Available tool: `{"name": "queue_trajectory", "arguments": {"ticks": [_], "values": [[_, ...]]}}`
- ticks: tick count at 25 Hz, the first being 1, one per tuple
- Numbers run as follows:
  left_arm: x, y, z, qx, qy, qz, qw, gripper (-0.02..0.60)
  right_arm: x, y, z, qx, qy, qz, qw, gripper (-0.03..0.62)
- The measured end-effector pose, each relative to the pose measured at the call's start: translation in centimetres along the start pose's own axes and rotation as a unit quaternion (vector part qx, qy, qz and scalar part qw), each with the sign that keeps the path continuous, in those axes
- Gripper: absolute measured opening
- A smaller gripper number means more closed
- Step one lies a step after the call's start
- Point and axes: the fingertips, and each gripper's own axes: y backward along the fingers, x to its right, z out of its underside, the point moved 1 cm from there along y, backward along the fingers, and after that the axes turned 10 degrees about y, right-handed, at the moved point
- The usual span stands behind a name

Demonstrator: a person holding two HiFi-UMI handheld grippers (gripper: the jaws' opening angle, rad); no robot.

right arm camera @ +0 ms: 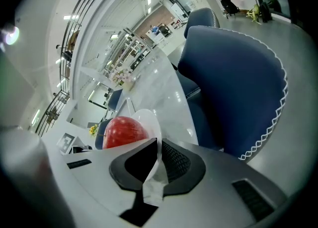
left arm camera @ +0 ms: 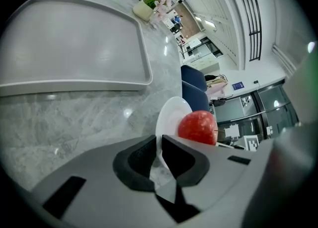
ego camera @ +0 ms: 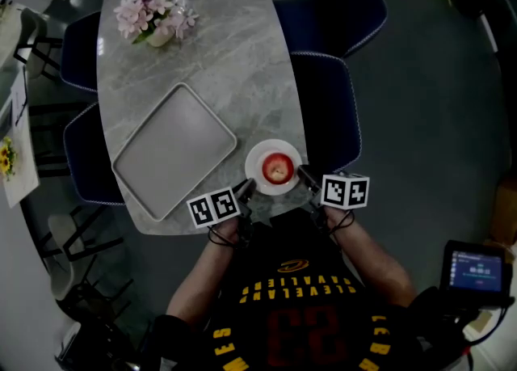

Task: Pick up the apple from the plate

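Nearest me, I'm pinching the plate (ego camera: 255,156) from both sides. The left gripper (ego camera: 245,190) is holding its jaws almost together on the near-left rim, and the right gripper (ego camera: 305,175) is doing likewise on the near-right rim. The apple (ego camera: 276,169) is sitting in the middle of the plate, between the two grippers and touched by neither. I'm judging that one gripper should be steadying the plate on the table (ego camera: 234,62) while the other lets go, opens wide and comes over the fruit's broadest part, since it's round and likely to roll. Farther off, the tray (ego camera: 174,151) and the flowers (ego camera: 153,15) are lying well clear. As for writing, I'm reading CLEVELAND and 23 upside down on the shirt (ego camera: 283,313) — the screen (ego camera: 478,271) at the right is too small to read
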Motion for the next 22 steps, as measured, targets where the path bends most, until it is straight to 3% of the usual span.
{"name": "queue_trajectory", "arguments": {"ticks": [22], "values": [[-2.7,-2.7,-0.9,-0.016,-0.008,-0.041,0.9990,0.038,2.5,-3.4,1.2,-0.022,-0.010,0.003,1.000,0.040]]}}
